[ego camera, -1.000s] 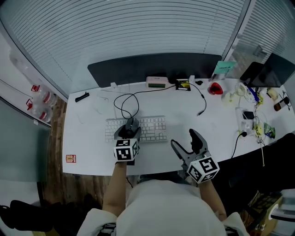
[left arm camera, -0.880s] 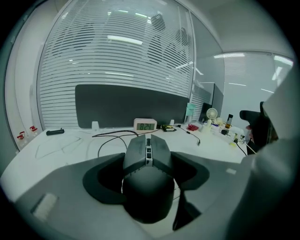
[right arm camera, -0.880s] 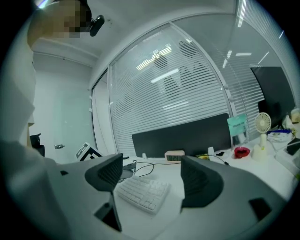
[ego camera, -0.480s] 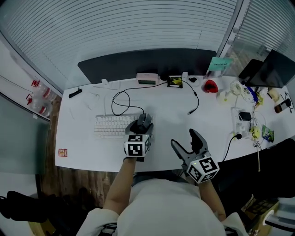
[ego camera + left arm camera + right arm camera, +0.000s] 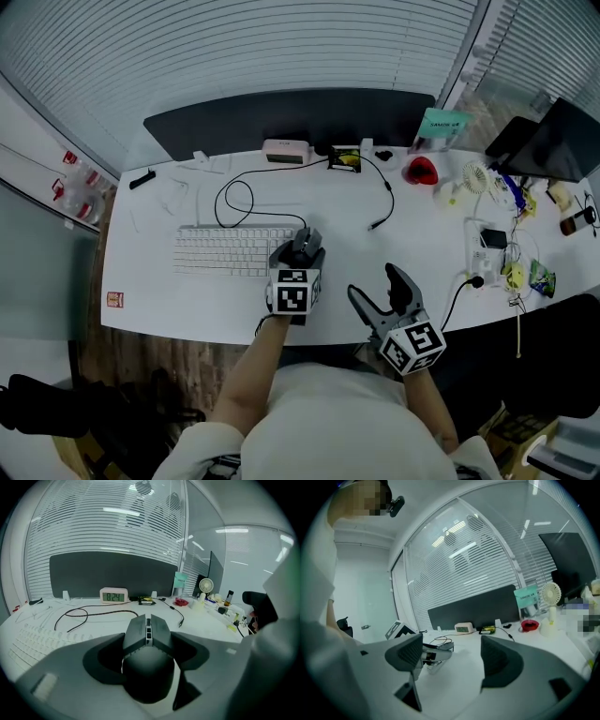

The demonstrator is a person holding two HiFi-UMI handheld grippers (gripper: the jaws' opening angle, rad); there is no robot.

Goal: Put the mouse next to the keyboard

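My left gripper is shut on a dark grey mouse, which sits between the jaws just right of the white keyboard on the white desk. In the left gripper view the mouse fills the space between both fingers, and the keyboard lies at the left. My right gripper hangs open near the desk's front edge, nothing between its fingers. The right gripper view shows my open right gripper looking across the desk toward the left gripper.
A black cable loops behind the keyboard. A clock, a red item, a small fan and several small items stand along the back and right. A dark partition runs behind the desk.
My left gripper has carried the mouse rightward from over the keyboard to a spot just past its right end. The right gripper has stayed put.
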